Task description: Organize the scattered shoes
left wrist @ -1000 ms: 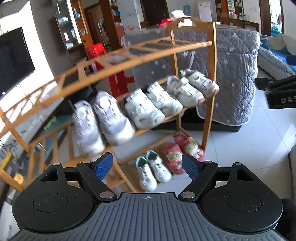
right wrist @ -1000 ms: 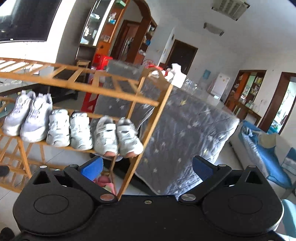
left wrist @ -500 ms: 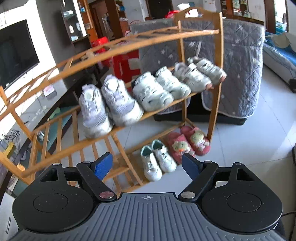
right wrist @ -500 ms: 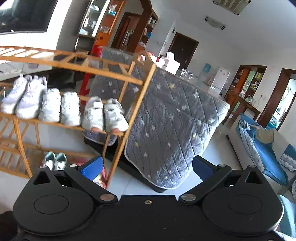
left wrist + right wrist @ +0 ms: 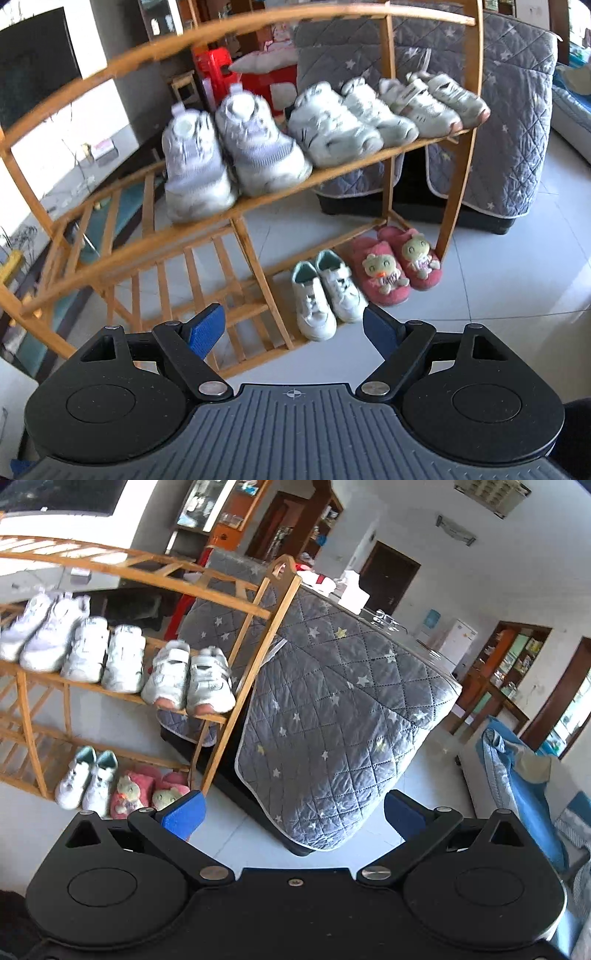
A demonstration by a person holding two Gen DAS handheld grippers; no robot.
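No readable writing anywhere. Both the left gripper [image 5: 293,325] and right gripper [image 5: 293,812] hang wide open and empty before the wooden shoe rack [image 5: 454,192]; three sneaker pairs [image 5: 332,125] fill its middle shelf, while white sneakers [image 5: 325,290] and pink slippers [image 5: 395,266] sit at its foot.

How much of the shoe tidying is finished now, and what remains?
Done: three pairs of white sneakers stand side by side on the rack's middle shelf; small white shoes and pink slippers sit paired at the bottom. In hand: nothing; the left tongs and right tongs are open and empty. Left: no loose shoe is visible, so it looks nearly finished.
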